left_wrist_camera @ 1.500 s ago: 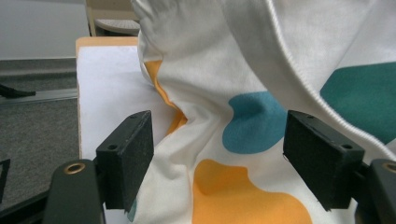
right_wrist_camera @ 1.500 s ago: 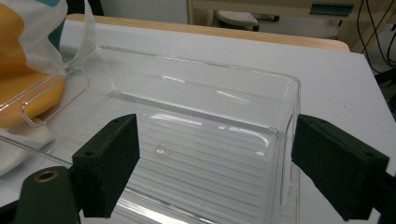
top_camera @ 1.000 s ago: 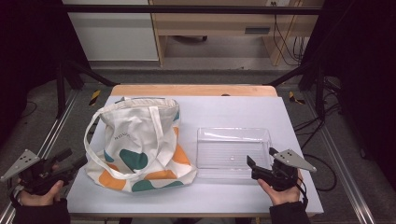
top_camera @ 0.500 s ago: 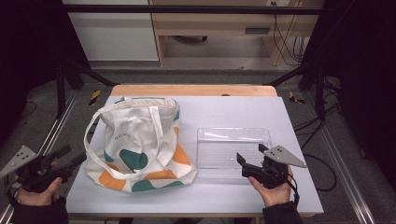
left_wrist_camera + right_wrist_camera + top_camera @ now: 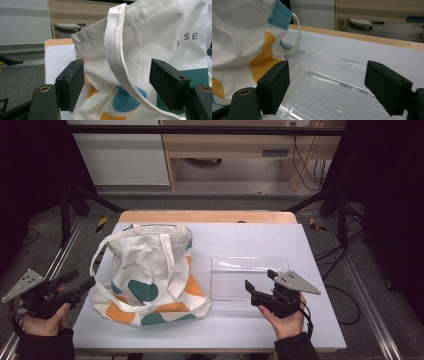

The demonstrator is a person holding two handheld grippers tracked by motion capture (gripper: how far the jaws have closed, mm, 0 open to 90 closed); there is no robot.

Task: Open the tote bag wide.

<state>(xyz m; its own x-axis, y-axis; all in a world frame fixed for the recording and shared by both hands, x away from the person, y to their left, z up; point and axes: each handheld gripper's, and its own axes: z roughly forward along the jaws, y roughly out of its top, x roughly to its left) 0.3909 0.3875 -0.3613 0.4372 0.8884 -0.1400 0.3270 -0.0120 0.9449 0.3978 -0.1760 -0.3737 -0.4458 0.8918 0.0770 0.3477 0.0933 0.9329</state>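
Observation:
A cream tote bag (image 5: 150, 275) with teal and orange patches lies on the left half of the white table (image 5: 250, 237), its handles looping toward the front. My left gripper (image 5: 80, 281) hovers open at the bag's left edge. In the left gripper view its jaws (image 5: 116, 80) stand wide apart, framing the bag (image 5: 160, 37) and one handle strap (image 5: 117, 52) without touching them. A clear ribbed plastic tray (image 5: 240, 270) sits to the right of the bag. My right gripper (image 5: 260, 279) is open over the tray's near right corner, its jaws (image 5: 328, 75) empty above the tray (image 5: 324, 65).
The table has a wooden strip (image 5: 205, 216) along its far edge. Metal rails (image 5: 372, 320) and black frame legs run down both sides. Bare table surface lies behind the tray and along the front edge. The bag (image 5: 237, 37) bulges close to the tray's left side.
My right gripper has moved left and a little up, from beside the tray's right corner to over it. The left gripper, the bag and the tray have stayed put.

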